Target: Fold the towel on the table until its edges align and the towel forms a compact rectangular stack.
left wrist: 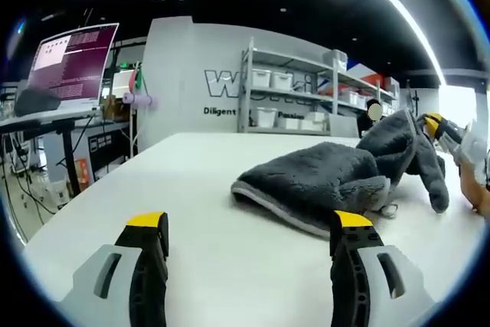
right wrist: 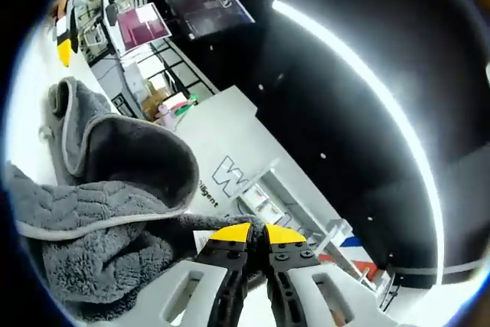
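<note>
A: Left side first?
B: My left gripper (left wrist: 249,227) hovers low over the white table (left wrist: 191,181), jaws wide apart, holding nothing. Grey towel (left wrist: 329,178) lies crumpled just ahead.
A: Right?
B: My right gripper (right wrist: 257,233) is tilted, jaws pinched onto a lifted towel edge. Shelving (left wrist: 306,93) stands behind.
</note>
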The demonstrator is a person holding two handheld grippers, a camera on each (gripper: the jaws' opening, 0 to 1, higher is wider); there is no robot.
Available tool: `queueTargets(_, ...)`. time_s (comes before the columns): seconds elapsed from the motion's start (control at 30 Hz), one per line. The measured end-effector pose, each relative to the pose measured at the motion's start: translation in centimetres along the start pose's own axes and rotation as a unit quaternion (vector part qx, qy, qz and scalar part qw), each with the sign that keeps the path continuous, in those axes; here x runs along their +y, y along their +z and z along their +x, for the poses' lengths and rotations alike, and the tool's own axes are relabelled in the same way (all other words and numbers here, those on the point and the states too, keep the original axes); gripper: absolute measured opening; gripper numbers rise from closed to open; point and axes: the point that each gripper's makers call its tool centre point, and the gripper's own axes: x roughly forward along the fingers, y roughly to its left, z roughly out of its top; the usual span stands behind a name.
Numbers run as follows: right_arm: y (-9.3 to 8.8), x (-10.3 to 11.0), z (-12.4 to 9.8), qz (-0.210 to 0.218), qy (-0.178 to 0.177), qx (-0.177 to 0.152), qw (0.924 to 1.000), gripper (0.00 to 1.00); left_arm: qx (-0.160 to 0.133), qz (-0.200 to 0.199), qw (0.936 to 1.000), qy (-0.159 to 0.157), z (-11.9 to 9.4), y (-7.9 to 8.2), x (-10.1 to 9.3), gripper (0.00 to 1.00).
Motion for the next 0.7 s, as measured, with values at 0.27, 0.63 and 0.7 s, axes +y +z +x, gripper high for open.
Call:
queueTargets(0.27,-1.5,-0.4,0.2,0.018,-0.004,0.027,0.9995,0.02,0.002,0.0,1.0,0.0,0.6,0.3,0.7,0.85)
queueTargets(0.63,-6.7,-0.5,0.5,0.08,0.0,0.107,0.991,0.02,0.004,0.001,1.0,-0.001,0.7,0.3,0.8,0.85)
queueTargets(0.7,-7.1,-0.8,0.6,0.085,-0.005,0.111,0.9901,0.02,0.004,0.001,1.0,-0.001,0.8,0.4,0.9,0.85)
